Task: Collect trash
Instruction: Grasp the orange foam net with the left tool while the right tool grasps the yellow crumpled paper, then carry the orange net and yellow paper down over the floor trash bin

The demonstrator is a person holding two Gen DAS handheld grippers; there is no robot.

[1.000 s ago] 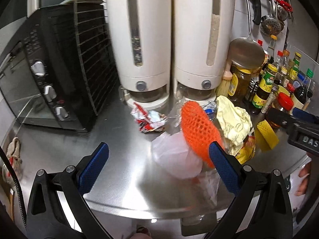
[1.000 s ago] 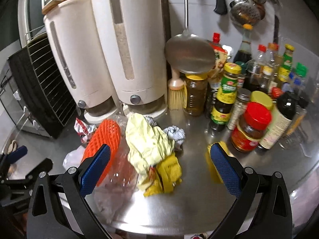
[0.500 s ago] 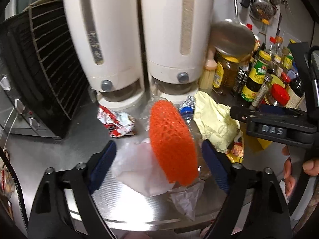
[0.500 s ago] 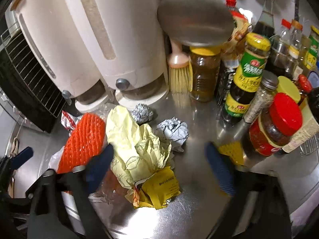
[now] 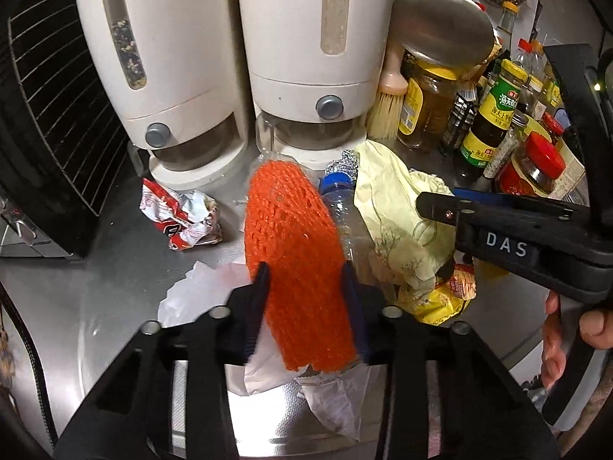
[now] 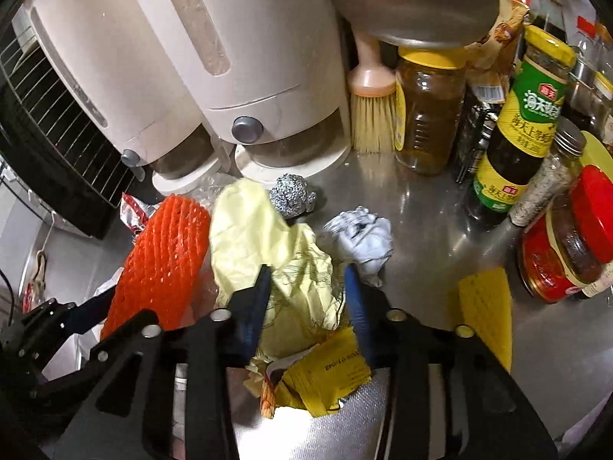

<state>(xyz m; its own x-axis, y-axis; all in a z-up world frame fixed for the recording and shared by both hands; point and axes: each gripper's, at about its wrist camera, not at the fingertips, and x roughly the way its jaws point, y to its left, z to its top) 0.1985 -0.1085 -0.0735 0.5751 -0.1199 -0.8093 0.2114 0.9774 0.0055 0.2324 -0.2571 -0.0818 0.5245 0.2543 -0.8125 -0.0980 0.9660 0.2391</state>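
Observation:
On the steel counter (image 5: 115, 291) lies a heap of trash. My left gripper (image 5: 305, 280) is closing, its pads pressed on both sides of an orange foam net (image 5: 291, 237) that sleeves a clear bottle with a blue cap (image 5: 335, 186). A white plastic bag (image 5: 203, 291) lies under it. My right gripper (image 6: 306, 280) is closing too, and crumpled pale yellow paper (image 6: 249, 237) fills the gap between its pads. A yellow wrapper (image 6: 325, 372) sits below it. Nearby are a foil ball (image 6: 291, 195), a crumpled white paper (image 6: 360, 237) and a red-white wrapper (image 5: 180, 214).
Two white grain dispensers (image 5: 299, 57) stand at the back and a black oven (image 5: 42, 122) at the left. A brush (image 6: 371, 115), jars and sauce bottles (image 6: 525, 122) crowd the right. A yellow foam net (image 6: 486, 314) lies near them. The counter's edge runs close in front.
Both grippers came forward and down over the heap and narrowed from wide open. The left one now grips the orange net, and the right one grips the pale yellow paper.

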